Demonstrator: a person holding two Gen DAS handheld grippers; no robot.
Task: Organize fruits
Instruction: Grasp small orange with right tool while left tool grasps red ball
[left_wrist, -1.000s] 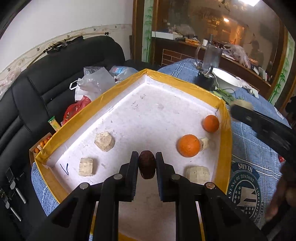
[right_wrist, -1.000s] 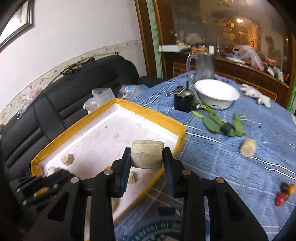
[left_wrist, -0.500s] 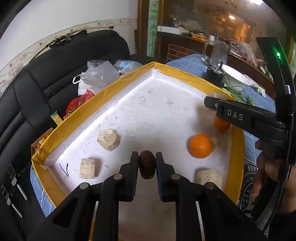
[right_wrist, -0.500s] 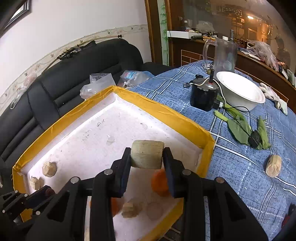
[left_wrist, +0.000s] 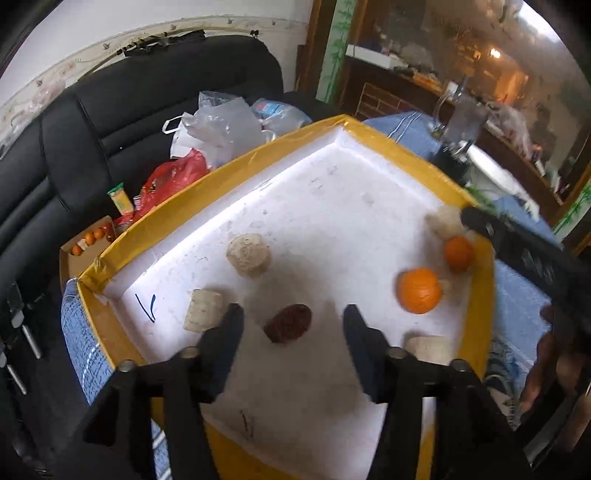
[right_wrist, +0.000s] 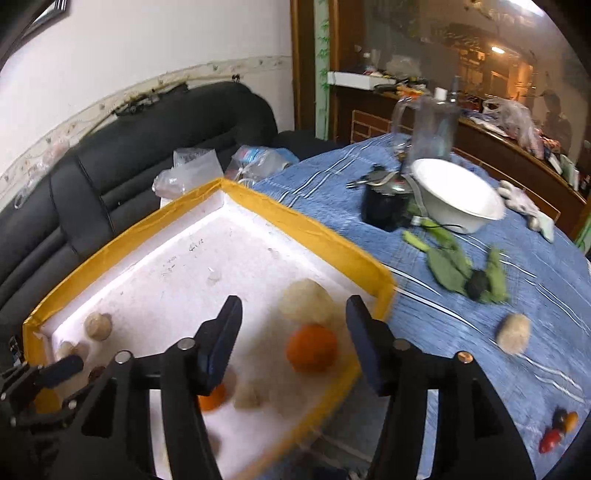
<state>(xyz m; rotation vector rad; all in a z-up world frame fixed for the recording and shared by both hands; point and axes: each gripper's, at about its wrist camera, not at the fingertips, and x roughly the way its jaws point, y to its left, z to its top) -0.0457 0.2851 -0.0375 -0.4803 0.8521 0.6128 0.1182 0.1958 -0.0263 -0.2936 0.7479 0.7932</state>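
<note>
My left gripper (left_wrist: 291, 317) stands open over the white tray with a yellow rim (left_wrist: 236, 170). A dark red fruit (left_wrist: 288, 323) lies on the tray floor between its fingers, free of both. Two oranges (left_wrist: 420, 290) (left_wrist: 458, 253) rest at the tray's right side, with pale beige chunks (left_wrist: 248, 254) (left_wrist: 202, 314) (left_wrist: 428, 349) around them. My right gripper (right_wrist: 293, 314) is open too, above the tray's near right corner. A blurred beige chunk (right_wrist: 304, 299) sits just past its fingertips beside an orange (right_wrist: 312, 349).
A blue tablecloth (right_wrist: 461, 314) carries a white bowl (right_wrist: 458, 199), a black pot (right_wrist: 384, 206), green leaves (right_wrist: 450, 262), one beige chunk (right_wrist: 513, 332) and small red and orange fruits (right_wrist: 557, 430). A black sofa (left_wrist: 110, 122) with plastic bags (left_wrist: 218, 129) lies behind the tray.
Both grippers have opened. The left let the dark red fruit down onto the tray; the right let go of its beige chunk, which now lies in the tray near the orange.
</note>
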